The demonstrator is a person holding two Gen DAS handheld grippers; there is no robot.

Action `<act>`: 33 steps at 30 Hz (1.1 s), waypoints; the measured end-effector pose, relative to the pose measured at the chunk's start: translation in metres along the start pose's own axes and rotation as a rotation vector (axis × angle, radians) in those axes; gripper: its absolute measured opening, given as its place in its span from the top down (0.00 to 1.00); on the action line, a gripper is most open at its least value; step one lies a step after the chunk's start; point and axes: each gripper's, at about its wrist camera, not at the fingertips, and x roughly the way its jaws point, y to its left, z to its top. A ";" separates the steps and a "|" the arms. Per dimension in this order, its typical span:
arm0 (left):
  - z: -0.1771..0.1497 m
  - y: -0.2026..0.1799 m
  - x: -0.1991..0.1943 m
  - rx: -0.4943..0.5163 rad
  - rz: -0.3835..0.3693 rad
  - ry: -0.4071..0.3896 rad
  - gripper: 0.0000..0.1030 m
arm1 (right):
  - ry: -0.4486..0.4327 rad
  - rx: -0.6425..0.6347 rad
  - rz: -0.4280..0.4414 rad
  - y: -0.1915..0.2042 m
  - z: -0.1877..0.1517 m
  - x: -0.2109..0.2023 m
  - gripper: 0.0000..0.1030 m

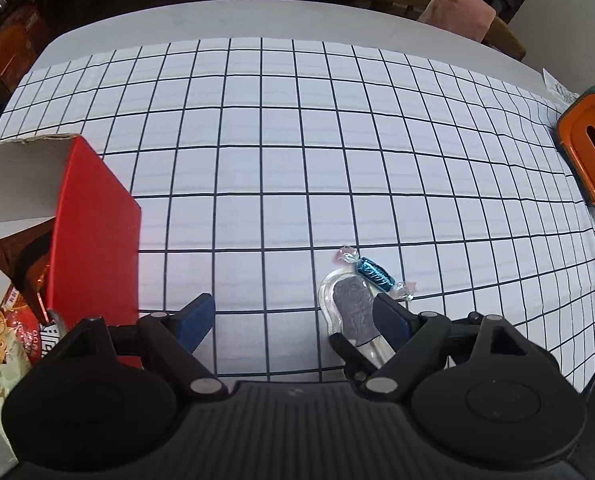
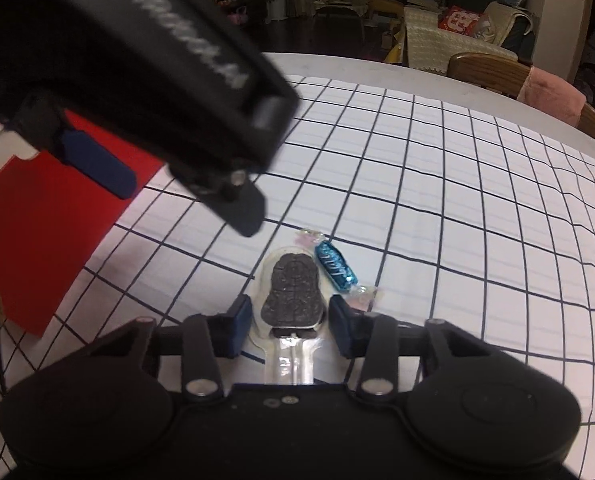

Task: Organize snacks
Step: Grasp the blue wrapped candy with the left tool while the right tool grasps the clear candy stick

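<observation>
Snacks are half sorted by the look of it: a red box (image 1: pixel 97 240) at the left edge of the desk (image 1: pixel 297 140) already has a few packets (image 1: pixel 13 320) in it, so that's probably where things go. Left out on the checked cloth are a chocolate lolly in a clear wrapper (image 2: pixel 291 292) and a blue wrapped candy (image 2: pixel 335 266) just beside it. The right hand-held gripper (image 2: pixel 289 320) sits narrow around the lolly, pads at the wrapper edges; real pinch or not, I can't say for sure. The left hand-held gripper (image 1: pixel 293 320) hangs wide with nothing in it, between box and lolly.
</observation>
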 end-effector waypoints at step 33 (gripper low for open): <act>0.007 -0.098 0.061 -0.019 0.132 0.016 0.88 | 0.014 0.177 -0.014 -0.084 -0.064 -0.083 0.61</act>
